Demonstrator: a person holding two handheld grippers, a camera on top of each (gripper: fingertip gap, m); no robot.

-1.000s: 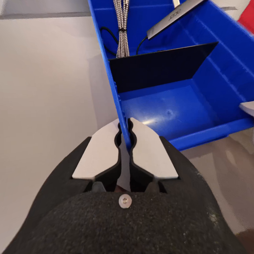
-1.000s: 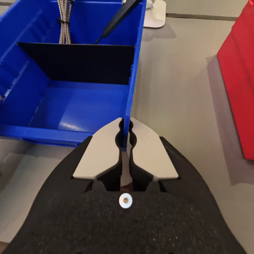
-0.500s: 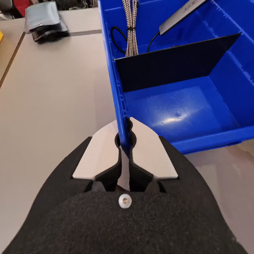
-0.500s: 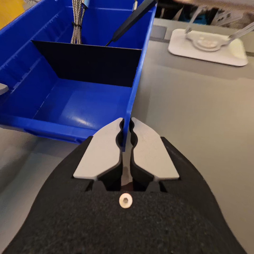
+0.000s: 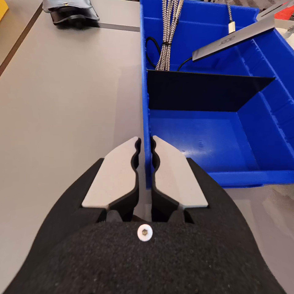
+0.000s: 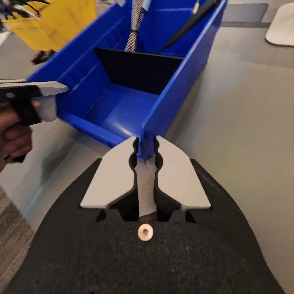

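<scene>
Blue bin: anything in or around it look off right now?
In the blue bin, behind the black divider, a grey slab with a cord leans tilted, its top poking over the right wall. A braided cable stands bundled beside it. The near compartment is empty. No damage or spills.

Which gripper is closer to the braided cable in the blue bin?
Left. The left gripper straddles the blue bin wall beside the braided cable; the right gripper is at the opposite front corner.

Office: desks (image 5: 71, 95), carpet (image 6: 11, 230)
</scene>
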